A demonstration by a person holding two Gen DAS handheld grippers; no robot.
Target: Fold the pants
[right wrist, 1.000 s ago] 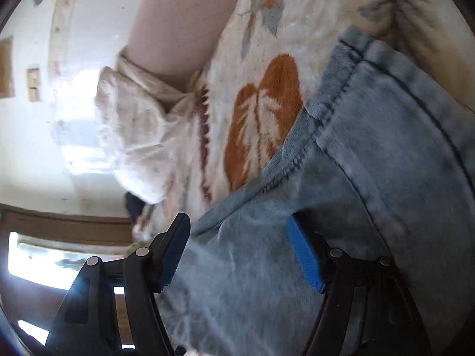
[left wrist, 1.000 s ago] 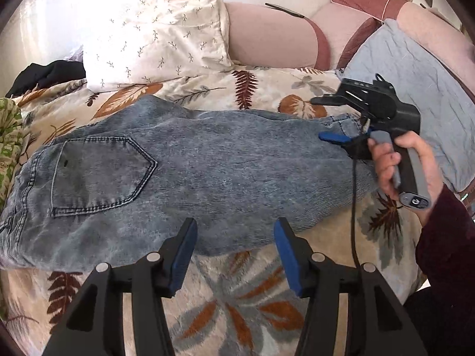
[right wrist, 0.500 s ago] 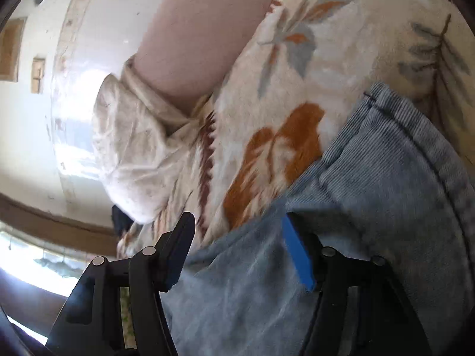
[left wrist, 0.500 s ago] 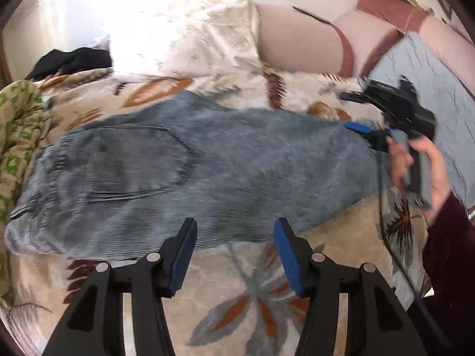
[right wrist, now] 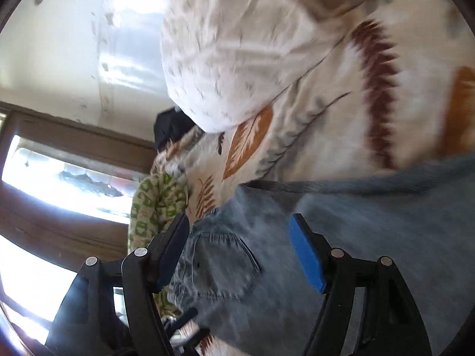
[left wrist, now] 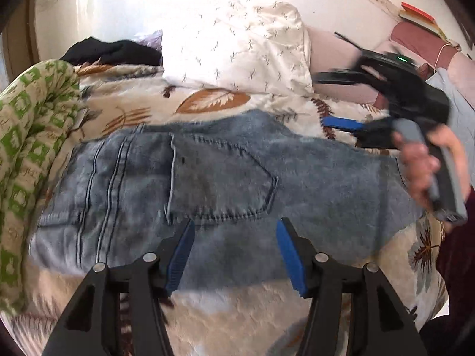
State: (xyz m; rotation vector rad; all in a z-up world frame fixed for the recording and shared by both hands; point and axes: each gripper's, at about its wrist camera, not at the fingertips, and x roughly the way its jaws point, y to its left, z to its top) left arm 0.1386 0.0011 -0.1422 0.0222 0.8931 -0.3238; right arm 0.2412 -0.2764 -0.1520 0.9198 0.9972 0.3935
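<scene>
Hovering with left gripper (left wrist: 234, 252) fingers parted and empty at lower centre, just widening, over the jeans (left wrist: 225, 184) lying flat mid-frame on the bed (left wrist: 237, 314), probably handling as heavy, limp denim best pinched at hem or waistband, right gripper (left wrist: 338, 98) empty, just widening, upper right.

A home bedroom: a bed under a cream leaf-print fleece blanket (left wrist: 225, 101), a white twig-patterned pillow (left wrist: 237, 50), a padded pink headboard (left wrist: 326, 47), and a sunlit window (right wrist: 59, 178).
</scene>
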